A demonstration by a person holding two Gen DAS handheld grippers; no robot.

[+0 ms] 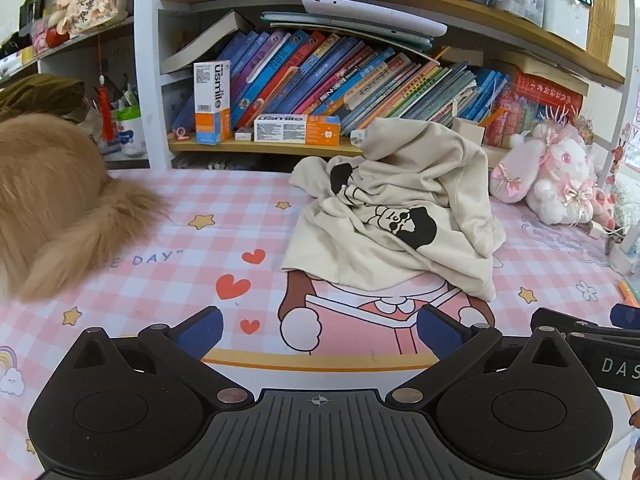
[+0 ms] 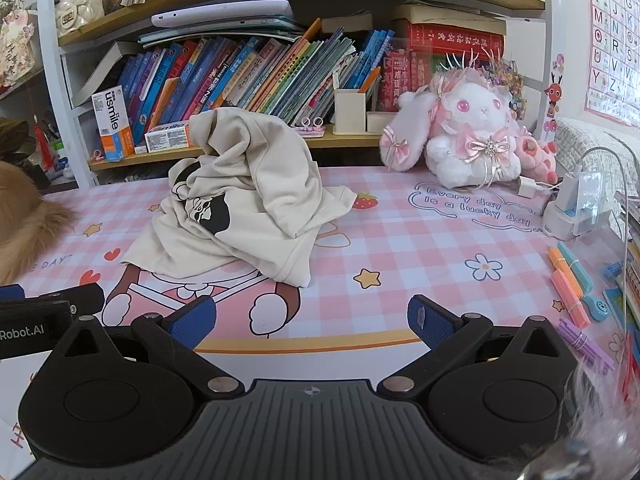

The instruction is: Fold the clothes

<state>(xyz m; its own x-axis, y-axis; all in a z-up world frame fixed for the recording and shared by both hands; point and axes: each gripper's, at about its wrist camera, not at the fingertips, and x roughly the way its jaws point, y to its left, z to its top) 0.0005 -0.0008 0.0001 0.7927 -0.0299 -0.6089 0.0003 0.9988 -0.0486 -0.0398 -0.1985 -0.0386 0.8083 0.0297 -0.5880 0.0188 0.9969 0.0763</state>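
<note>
Cream T-shirt (image 1: 394,216) (image 2: 240,196) with a black cartoon print lies crumpled in a heap on the pink checked desk mat (image 1: 180,240) (image 2: 420,240), mid-desk just in front of the bookshelf (image 1: 320,76) (image 2: 248,76), one part peaked up. Left gripper (image 1: 320,330) and right gripper (image 2: 312,322) both hover low at the near desk edge, jaws spread wide, holding nothing, well short of the shirt. Furry tan animal (image 1: 52,216) (image 2: 24,220) sits at far left, pink-and-white plush rabbit (image 1: 556,176) (image 2: 468,132) to the right of the shirt, coloured markers (image 2: 568,284) at right edge.
</note>
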